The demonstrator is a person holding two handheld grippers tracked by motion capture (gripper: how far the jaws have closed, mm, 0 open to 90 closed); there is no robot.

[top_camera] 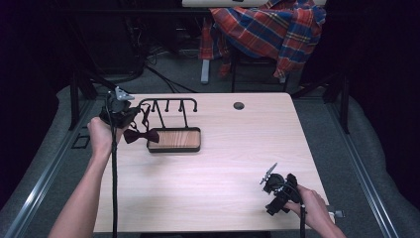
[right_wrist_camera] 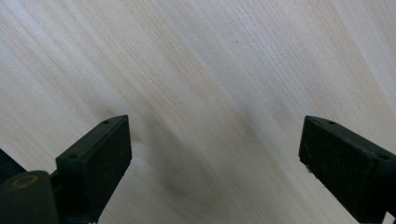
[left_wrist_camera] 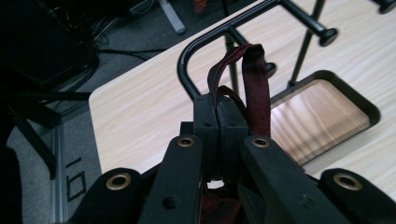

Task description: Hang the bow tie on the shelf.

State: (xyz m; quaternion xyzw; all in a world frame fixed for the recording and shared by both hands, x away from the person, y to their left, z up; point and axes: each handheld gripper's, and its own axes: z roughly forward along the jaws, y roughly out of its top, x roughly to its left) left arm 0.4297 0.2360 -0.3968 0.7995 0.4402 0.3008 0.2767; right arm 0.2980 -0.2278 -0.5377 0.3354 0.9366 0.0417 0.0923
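Observation:
A dark red bow tie (top_camera: 141, 135) hangs by its strap just left of a black hook rack (top_camera: 168, 105) that stands on a wooden tray (top_camera: 174, 140). My left gripper (top_camera: 130, 115) is shut on the strap. In the left gripper view the jaws (left_wrist_camera: 217, 109) pinch the strap (left_wrist_camera: 259, 84), which loops upward in front of the rack's rounded end bar (left_wrist_camera: 201, 51), with the tray (left_wrist_camera: 317, 112) beyond. My right gripper (top_camera: 277, 194) rests low near the table's front right, open. Its jaws (right_wrist_camera: 215, 154) stand wide apart over bare wood (right_wrist_camera: 210, 70).
A plaid cloth (top_camera: 270, 27) drapes over a chair behind the table. A round cable hole (top_camera: 239, 105) sits in the tabletop near the back edge. The rack's hook pegs (left_wrist_camera: 327, 33) jut out close to the held strap.

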